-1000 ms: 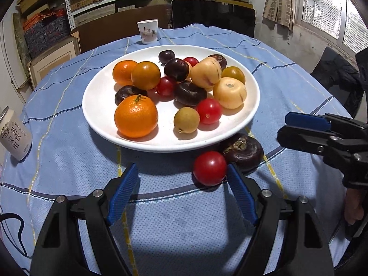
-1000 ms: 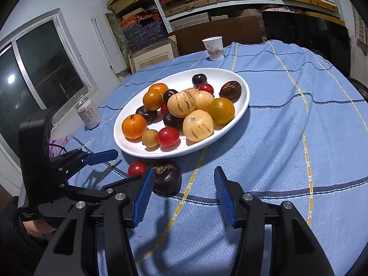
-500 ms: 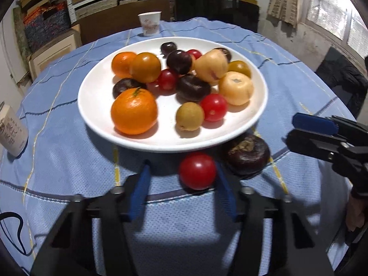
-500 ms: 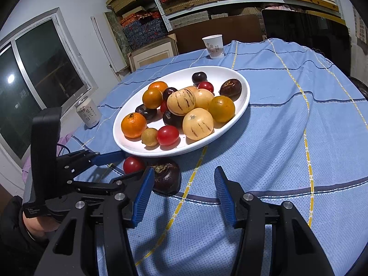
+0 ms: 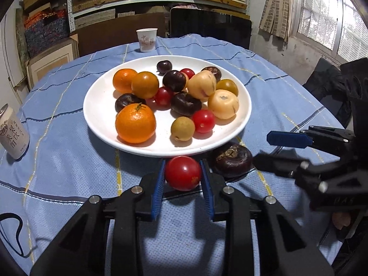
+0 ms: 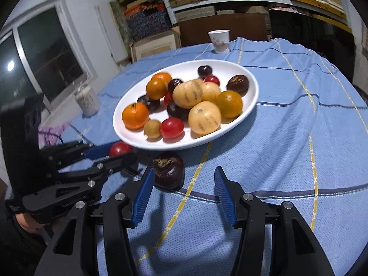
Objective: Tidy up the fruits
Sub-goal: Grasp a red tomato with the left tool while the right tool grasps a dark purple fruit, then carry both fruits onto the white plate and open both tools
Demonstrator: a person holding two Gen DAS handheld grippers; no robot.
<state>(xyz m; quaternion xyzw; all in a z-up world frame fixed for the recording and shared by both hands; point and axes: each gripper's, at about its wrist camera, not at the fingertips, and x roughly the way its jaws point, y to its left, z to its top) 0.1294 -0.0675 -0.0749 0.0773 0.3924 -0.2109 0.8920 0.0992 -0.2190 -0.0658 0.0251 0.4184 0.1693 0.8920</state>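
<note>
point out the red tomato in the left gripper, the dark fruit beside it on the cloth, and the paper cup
red tomato (image 5: 182,172), left wrist view, its front face
dark fruit (image 5: 231,159), left wrist view, its top
paper cup (image 5: 146,40), left wrist view, its side wall

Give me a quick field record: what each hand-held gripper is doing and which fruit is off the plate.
left hand-held gripper: shut on red tomato
right hand-held gripper: open, empty, beside dark fruit
off plate: red tomato, dark fruit, both on blue tablecloth
plate: white, holds the other fruits
also on table: paper cup, can
</note>
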